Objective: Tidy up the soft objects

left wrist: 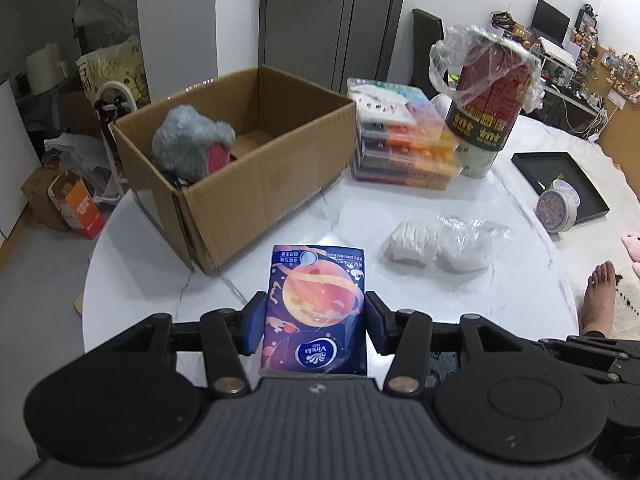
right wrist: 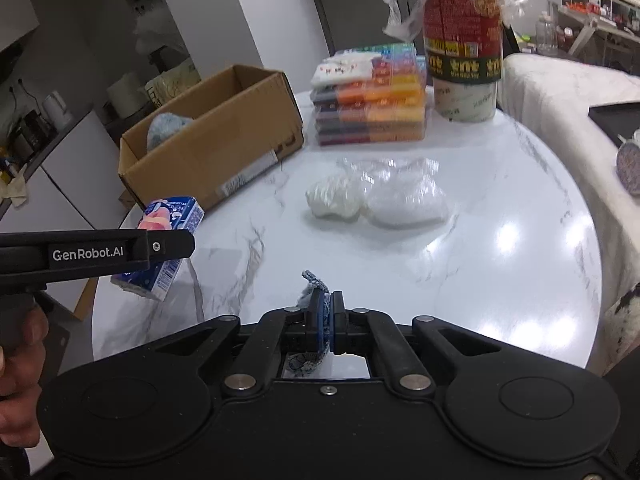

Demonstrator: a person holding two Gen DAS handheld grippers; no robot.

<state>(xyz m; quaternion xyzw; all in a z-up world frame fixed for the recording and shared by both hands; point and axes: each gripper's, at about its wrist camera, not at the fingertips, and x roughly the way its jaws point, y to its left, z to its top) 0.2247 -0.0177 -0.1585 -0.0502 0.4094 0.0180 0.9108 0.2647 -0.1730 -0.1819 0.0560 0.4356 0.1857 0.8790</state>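
My left gripper [left wrist: 314, 322] is shut on a blue tissue pack [left wrist: 316, 308] printed with an orange planet, held above the white marble table [left wrist: 400, 208]. From the right wrist view that same tissue pack [right wrist: 168, 236] hangs at the left, in the left gripper [right wrist: 160, 246]. My right gripper [right wrist: 330, 320] is shut on a small grey-blue knitted piece [right wrist: 310, 284] that sticks out above and below the pads. An open cardboard box [left wrist: 248, 168] stands at the table's left with a grey plush toy [left wrist: 188, 144] inside. Two white soft bundles in clear plastic [left wrist: 440, 244] lie mid-table.
A stack of colourful clear-lidded boxes [left wrist: 404, 136] stands behind the bundles, beside a tall red and green paper-roll pack in a plastic bag [left wrist: 488, 100]. A black tray [left wrist: 560, 184] with a round tin [left wrist: 558, 208] sits at the right. A person's bare foot [left wrist: 600, 296] shows past the table's right edge.
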